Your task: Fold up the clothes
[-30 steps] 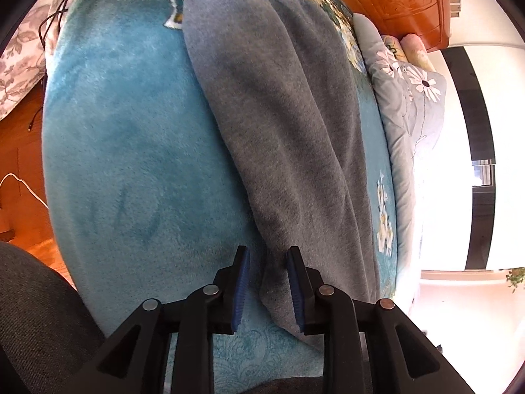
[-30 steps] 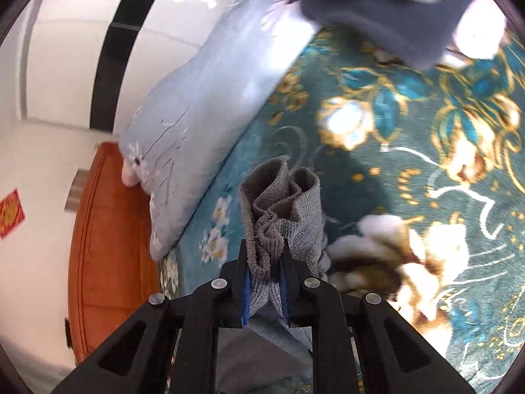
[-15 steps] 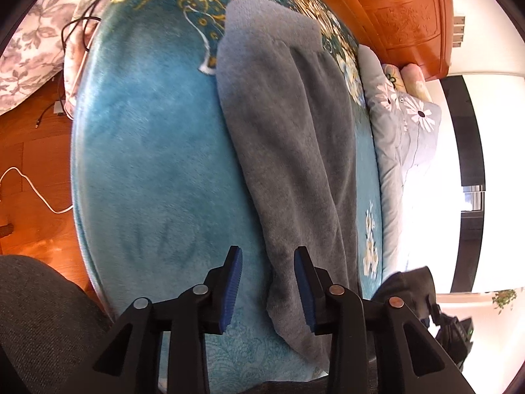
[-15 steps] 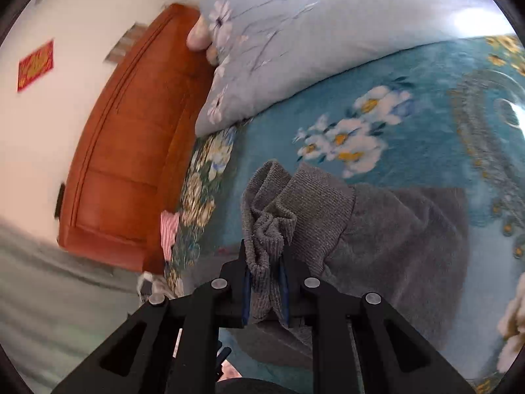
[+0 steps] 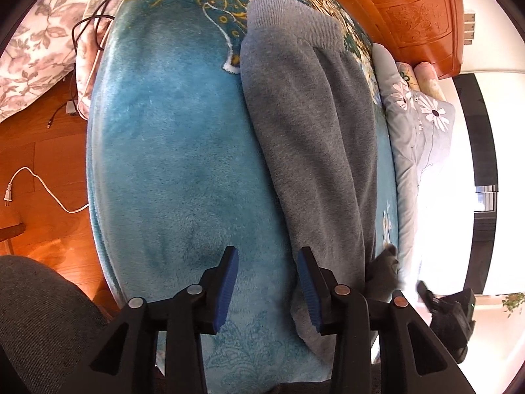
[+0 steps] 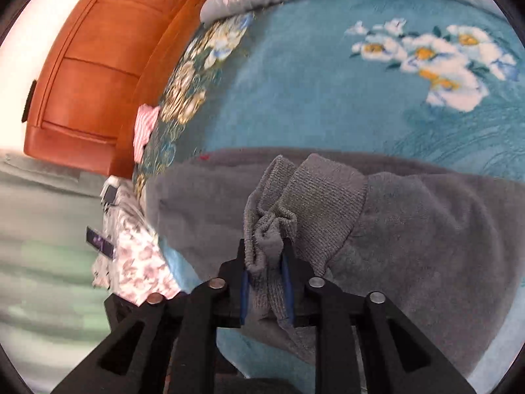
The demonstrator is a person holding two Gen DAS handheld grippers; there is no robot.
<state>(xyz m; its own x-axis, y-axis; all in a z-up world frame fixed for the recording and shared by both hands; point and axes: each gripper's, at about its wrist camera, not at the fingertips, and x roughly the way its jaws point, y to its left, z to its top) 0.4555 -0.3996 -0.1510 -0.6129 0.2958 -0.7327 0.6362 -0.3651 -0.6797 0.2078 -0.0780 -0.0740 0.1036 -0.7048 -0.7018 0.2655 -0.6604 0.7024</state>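
- Since a second ago the left gripper (image 5: 266,282) has let its jaws spread wide and come off the edge of the grey fleece trousers (image 5: 311,138); they stood narrow around that edge then. Over the same time the right gripper (image 6: 265,279) has carried its bunched ribbed cuff (image 6: 315,203) from above the patterned end of the teal blanket (image 5: 170,151) to just over the trousers' own cloth.
- The left gripper's jaws are now spread and hold nothing; its right pad sits at the trousers' near edge, the other over bare blanket.
- The right gripper's jaws are pinching the gathered cuff.
- The trousers lie lengthwise on the blanket as one long narrow strip, the ribbed waistband (image 5: 292,23) at the far end toward the wooden headboard (image 5: 410,10).
- Judging by that, the legs look already laid one on the other, and the cuff end now seems to be travelling over the body of the trousers for the crosswise fold.
- Left to do, as I read it: set the cuff down toward the waistband, release, and perhaps fold once more.
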